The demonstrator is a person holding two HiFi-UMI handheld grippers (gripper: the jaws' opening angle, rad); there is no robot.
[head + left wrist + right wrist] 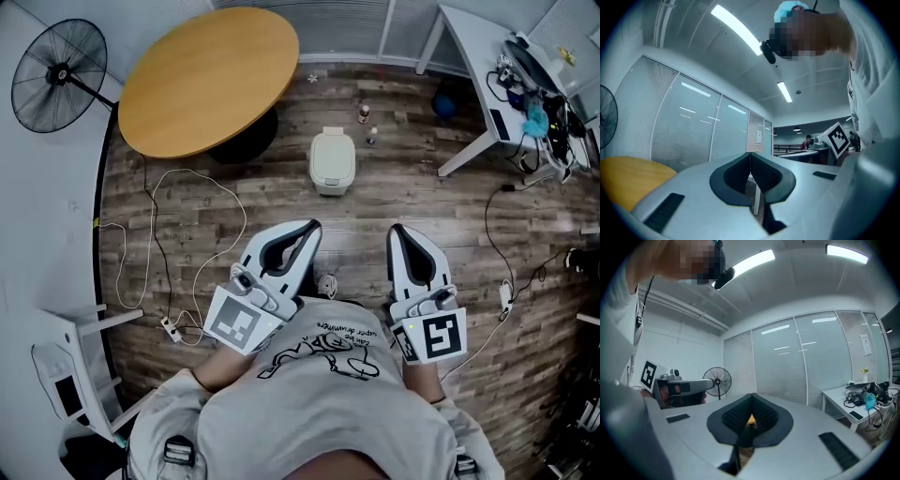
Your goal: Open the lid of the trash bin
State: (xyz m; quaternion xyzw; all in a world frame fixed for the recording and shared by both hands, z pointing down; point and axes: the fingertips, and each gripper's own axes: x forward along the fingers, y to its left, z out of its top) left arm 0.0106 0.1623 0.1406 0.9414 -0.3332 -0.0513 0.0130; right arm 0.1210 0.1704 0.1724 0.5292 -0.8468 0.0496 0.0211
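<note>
The left gripper (307, 228) and right gripper (397, 230) are both clenched on nothing, held at the chest, seemingly a ready pose; the shut bin (333, 161) stands on the floor (403, 202) ahead, well apart.

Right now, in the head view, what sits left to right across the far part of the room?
standing fan → round table → trash bin → white desk

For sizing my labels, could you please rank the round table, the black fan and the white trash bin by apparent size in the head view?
1. round table, clearly largest.
2. fan.
3. trash bin, smallest.
The table and fan stand higher, nearer the camera than the bin, so true sizes may differ.
</note>
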